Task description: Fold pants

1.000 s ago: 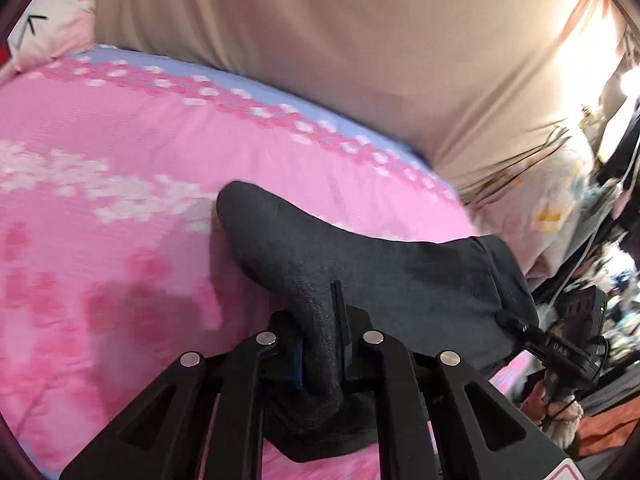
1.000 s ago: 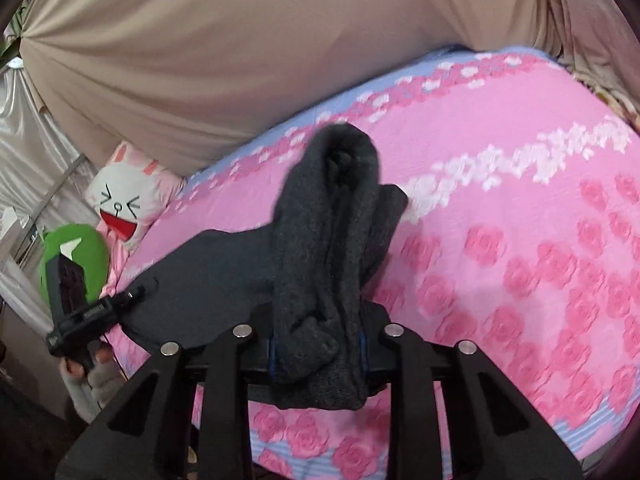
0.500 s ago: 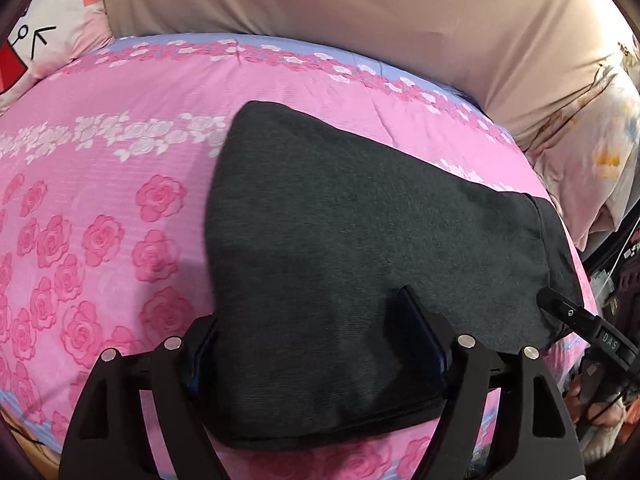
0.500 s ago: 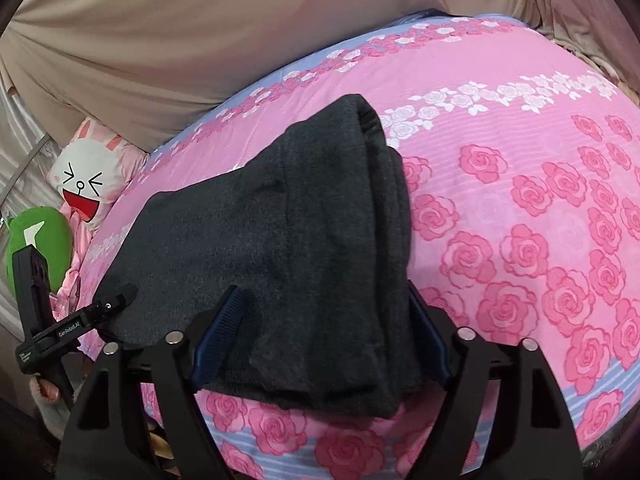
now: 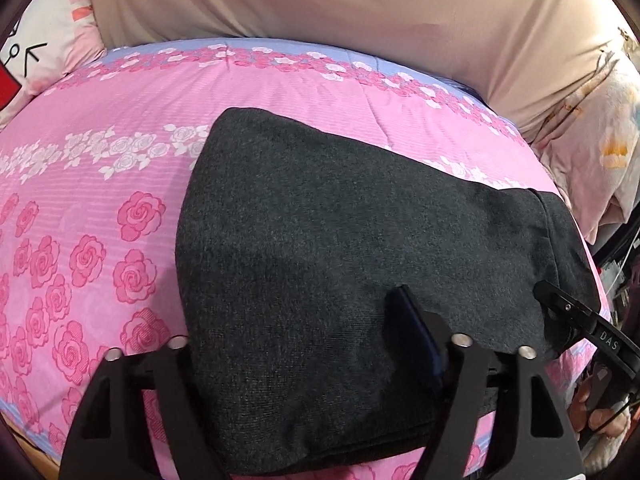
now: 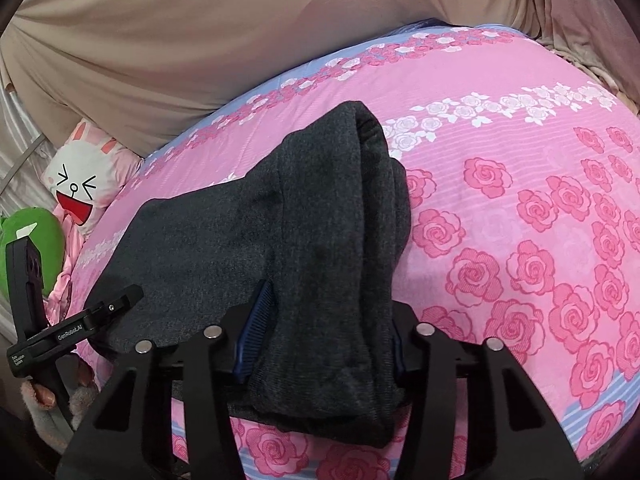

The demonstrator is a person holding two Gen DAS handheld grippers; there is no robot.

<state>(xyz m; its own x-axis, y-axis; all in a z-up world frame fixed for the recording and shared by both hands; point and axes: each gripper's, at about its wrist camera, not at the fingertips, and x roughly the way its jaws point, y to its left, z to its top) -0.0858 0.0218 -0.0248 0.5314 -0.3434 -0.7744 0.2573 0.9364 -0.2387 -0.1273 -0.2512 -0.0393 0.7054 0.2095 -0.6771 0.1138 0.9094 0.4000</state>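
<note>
The dark grey pants (image 5: 340, 264) lie folded flat on the pink rose bedspread (image 5: 100, 184), near its front edge. A fold looks just laid. The left gripper (image 5: 304, 360) is spread wide and released around the cloth; the right gripper (image 6: 324, 344) likewise grips nothing. Next, I judge, another fold or smoothing. A rabbit pillow (image 6: 80, 176) sits at ten o'clock, well apart; nothing obstructs.

bedspread (image 6: 520, 128) right: open | pants (image 6: 320, 220) centre | pillow (image 6: 80, 184) left edge
</note>
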